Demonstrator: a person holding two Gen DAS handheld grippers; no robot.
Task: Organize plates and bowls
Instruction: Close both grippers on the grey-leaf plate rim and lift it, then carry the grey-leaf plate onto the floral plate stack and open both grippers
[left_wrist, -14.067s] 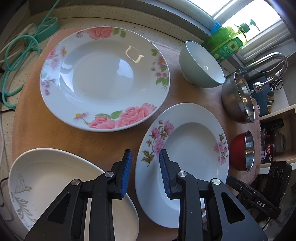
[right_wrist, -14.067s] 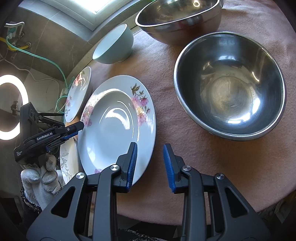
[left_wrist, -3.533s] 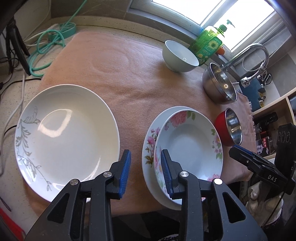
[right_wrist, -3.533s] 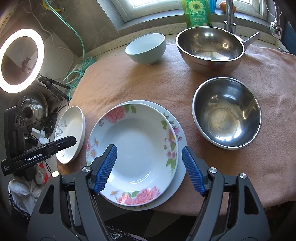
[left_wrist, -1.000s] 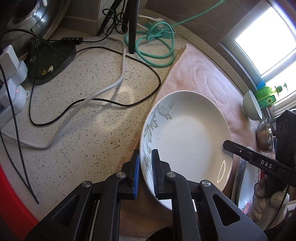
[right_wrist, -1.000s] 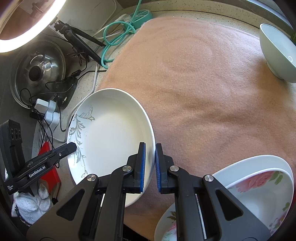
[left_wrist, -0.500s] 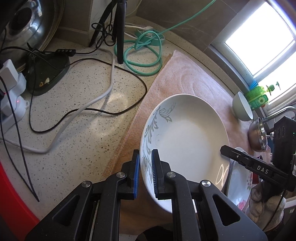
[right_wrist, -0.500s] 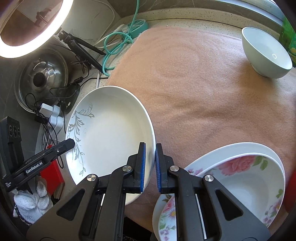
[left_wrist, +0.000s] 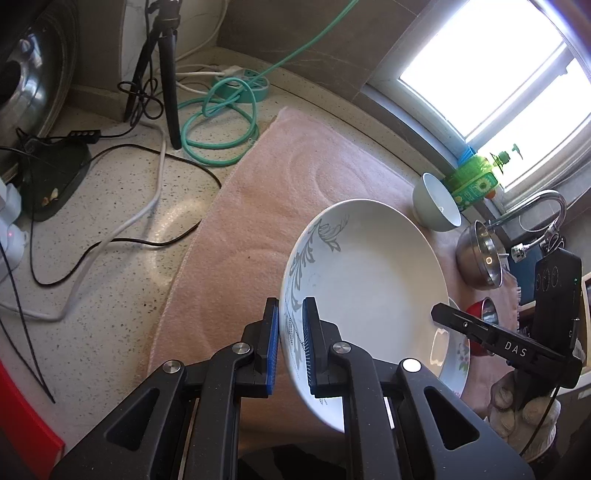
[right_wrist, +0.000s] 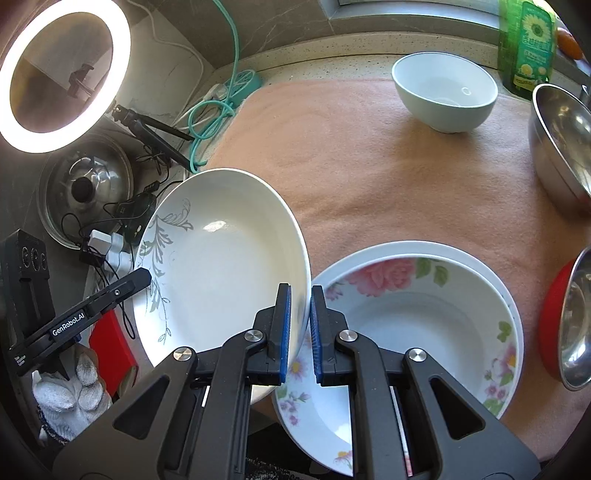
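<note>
A white plate with a grey leaf pattern (left_wrist: 369, 273) (right_wrist: 221, 258) hangs in the air above the pink towel (left_wrist: 280, 199). My left gripper (left_wrist: 290, 345) is shut on its patterned rim. My right gripper (right_wrist: 300, 325) is shut on the opposite rim. Just right of it sit two stacked floral plates (right_wrist: 413, 314), the rose one on top; in the left wrist view only a sliver of them (left_wrist: 461, 354) shows past the held plate. A pale green bowl (right_wrist: 445, 90) (left_wrist: 436, 205) stands at the towel's far side.
Two steel bowls (right_wrist: 561, 144) (right_wrist: 576, 317), the nearer one red outside, stand along the right edge. Green soap bottle (right_wrist: 528, 48) by the window. Left of the towel lie cables (left_wrist: 110, 206), a tripod (left_wrist: 168, 77), a ring light (right_wrist: 62, 74) and a pot lid (right_wrist: 86, 188).
Both grippers have lifted the leaf-patterned plate off the towel and carried it toward the floral stack; the stack and the far bowls have come further into view.
</note>
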